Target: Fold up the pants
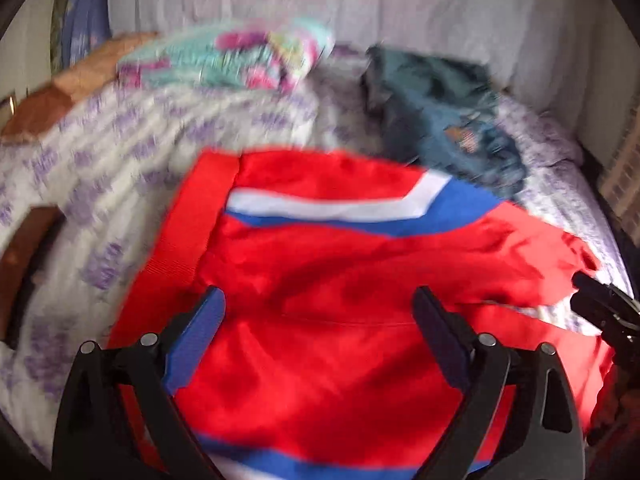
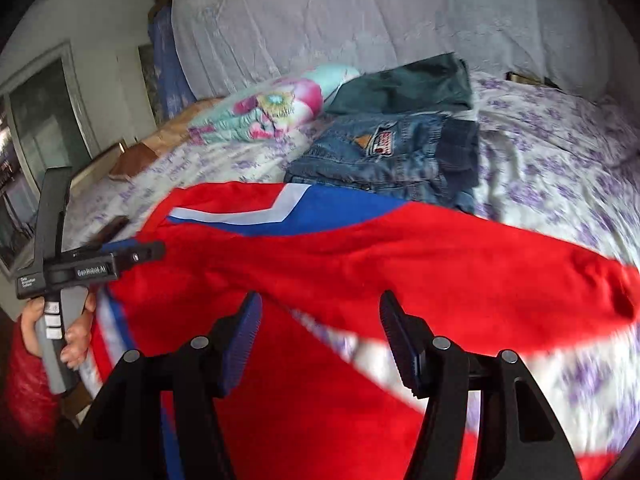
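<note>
Red track pants with white and blue stripes lie spread on the bed; they also show in the right wrist view. My left gripper is open and empty just above the red cloth. My right gripper is open and empty above the pants, where one leg lies across the other. The left gripper also shows in the right wrist view, at the pants' left edge. The right gripper's tip shows in the left wrist view, at the pants' right edge.
The bed has a white sheet with purple flowers. Folded blue jeans and a dark green garment lie behind the pants. A floral pillow lies at the back left. A grey headboard cover stands behind.
</note>
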